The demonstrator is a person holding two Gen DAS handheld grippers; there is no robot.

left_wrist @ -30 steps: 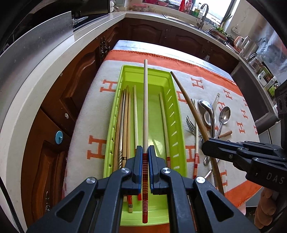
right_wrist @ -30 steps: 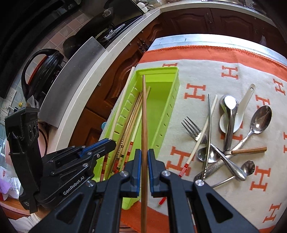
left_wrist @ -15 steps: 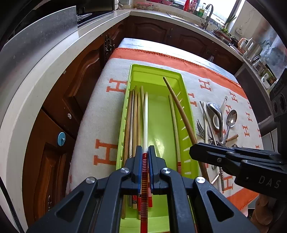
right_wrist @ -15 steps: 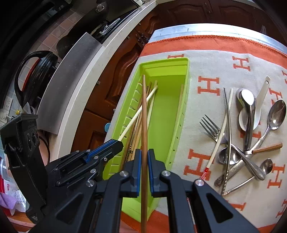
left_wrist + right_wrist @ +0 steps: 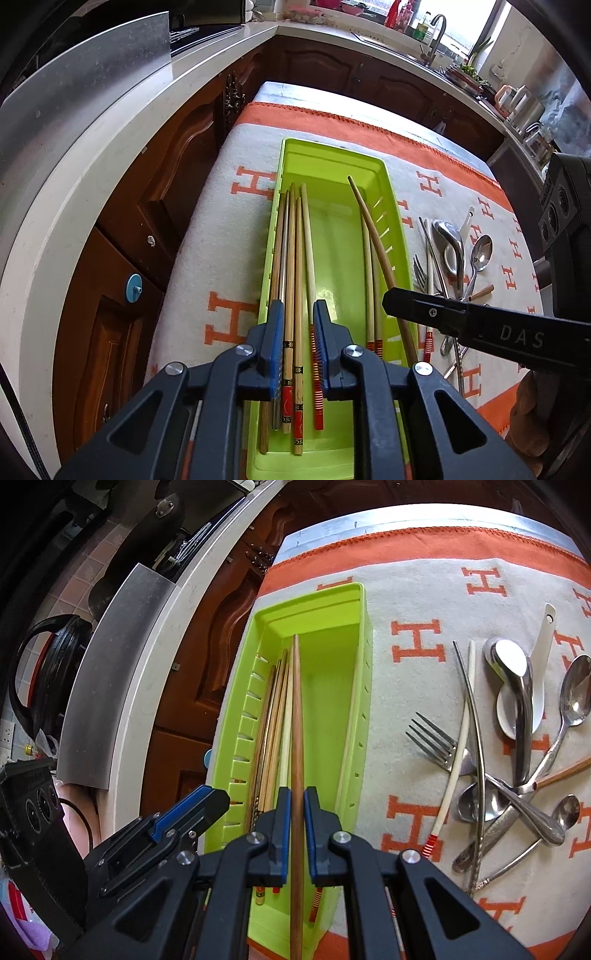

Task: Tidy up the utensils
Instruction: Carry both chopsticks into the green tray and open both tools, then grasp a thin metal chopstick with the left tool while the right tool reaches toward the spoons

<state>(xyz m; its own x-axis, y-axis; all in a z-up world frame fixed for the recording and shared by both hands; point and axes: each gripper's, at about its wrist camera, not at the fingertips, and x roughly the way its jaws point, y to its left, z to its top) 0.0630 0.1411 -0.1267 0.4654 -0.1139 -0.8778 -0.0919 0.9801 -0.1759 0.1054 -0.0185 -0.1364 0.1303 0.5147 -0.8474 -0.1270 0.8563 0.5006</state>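
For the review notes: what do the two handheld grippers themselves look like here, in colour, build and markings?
Both are matte black plastic with triangular cutouts, silver pivot bolts and blue pads lining the fingers. The left gripper shows "GenRobot.AI" lettering in the earlier right wrist view; the right gripper carries pale "DAS" lettering on its side, seen in the left wrist view. No cables or sleeves show.

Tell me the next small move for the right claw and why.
Probably lower the right claw a little and open it. It is shut on the brown chopstick, which already points along the green tray above the chopsticks lying inside. The left claw has just been opening; the red-banded chopstick between its pads looks let go, so only this one remains held.
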